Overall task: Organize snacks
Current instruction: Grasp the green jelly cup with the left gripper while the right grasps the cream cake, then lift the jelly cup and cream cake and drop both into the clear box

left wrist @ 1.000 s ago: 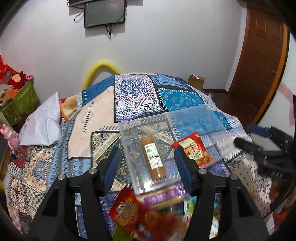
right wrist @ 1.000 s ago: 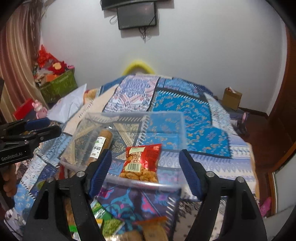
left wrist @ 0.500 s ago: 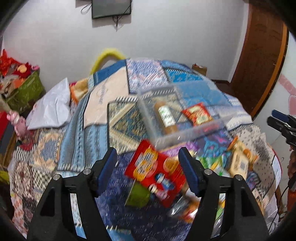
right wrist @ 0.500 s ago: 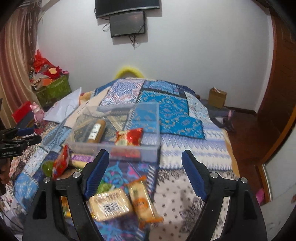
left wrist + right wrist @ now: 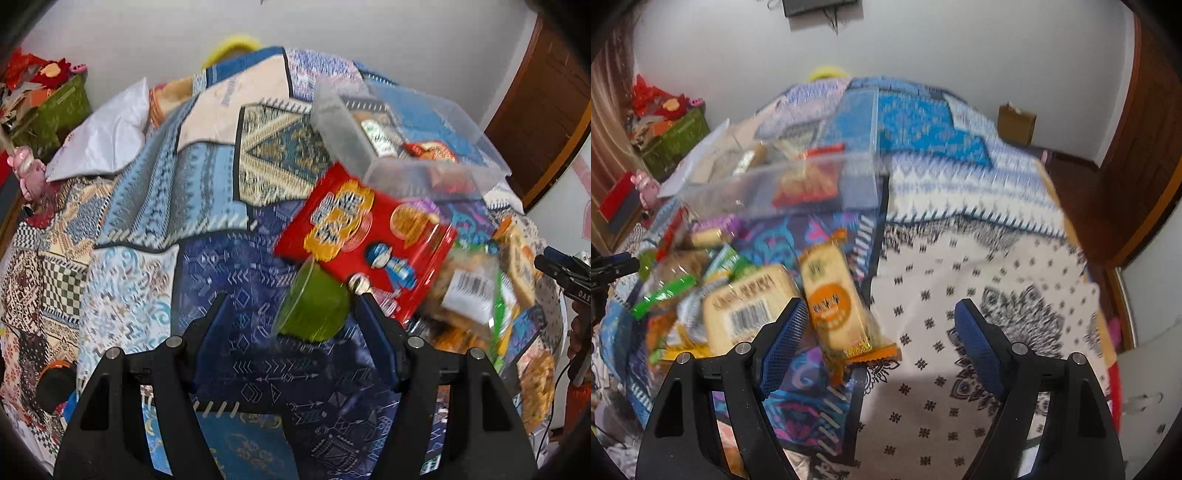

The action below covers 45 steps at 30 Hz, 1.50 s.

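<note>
Both tools gape, holding nothing. The left tool (image 5: 291,304) frames a green jelly cup (image 5: 314,308) beside a red snack bag (image 5: 364,232). The right tool (image 5: 877,314) hovers over an orange biscuit pack (image 5: 836,299) on the bed (image 5: 979,258).

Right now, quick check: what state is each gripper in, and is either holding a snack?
Left gripper: open, holding nothing; green jelly cup lies between its jaws.
Right gripper: open, holding nothing; orange snack pack lies by its left jaw.

Even, soft indoor light; motion blur, fisheye-warped dark corners.
</note>
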Motion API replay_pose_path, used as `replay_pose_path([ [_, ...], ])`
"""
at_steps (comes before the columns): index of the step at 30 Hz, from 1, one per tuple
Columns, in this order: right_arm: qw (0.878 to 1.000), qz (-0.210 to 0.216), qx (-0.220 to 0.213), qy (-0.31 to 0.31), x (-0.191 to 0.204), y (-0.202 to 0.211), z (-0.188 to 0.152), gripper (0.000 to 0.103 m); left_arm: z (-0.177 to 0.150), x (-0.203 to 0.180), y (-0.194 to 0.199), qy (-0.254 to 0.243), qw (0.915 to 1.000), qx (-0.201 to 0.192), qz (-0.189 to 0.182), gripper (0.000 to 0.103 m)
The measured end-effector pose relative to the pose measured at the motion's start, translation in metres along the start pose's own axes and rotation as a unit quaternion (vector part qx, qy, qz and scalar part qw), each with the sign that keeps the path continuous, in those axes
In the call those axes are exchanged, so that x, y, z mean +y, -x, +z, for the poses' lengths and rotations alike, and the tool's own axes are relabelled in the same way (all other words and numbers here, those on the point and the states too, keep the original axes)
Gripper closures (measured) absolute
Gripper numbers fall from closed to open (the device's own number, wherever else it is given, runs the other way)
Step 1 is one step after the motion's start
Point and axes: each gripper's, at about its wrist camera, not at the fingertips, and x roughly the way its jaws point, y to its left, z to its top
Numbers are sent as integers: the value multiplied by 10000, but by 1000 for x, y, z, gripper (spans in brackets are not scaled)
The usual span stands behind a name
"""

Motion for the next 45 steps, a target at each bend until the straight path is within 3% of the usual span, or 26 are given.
replay_pose_path([
  [9,9999,-7,23,143,2,-9,-2,24,2,-6,-20,-140,9999,-37,42,38],
  [17,9993,-97,-64,353,10,-17,6,25,2,-10,-37,-182,9998,69,-17,54],
  [22,9992,124,-33,372,10,-21,12,39,2,-13,-37,-196,9998,-45,35,58],
  [25,9987,213,-25,461,14,-22,14,54,0,-15,-33,-227,9997,-95,57,59],
  [33,9996,242,-19,121,7,-18,12,65,-8,-17,-5,-291,9990,-330,40,63],
  [45,9978,459,205,430,14,-20,10,63,-1,-32,33,-378,9966,-731,-79,63],
])
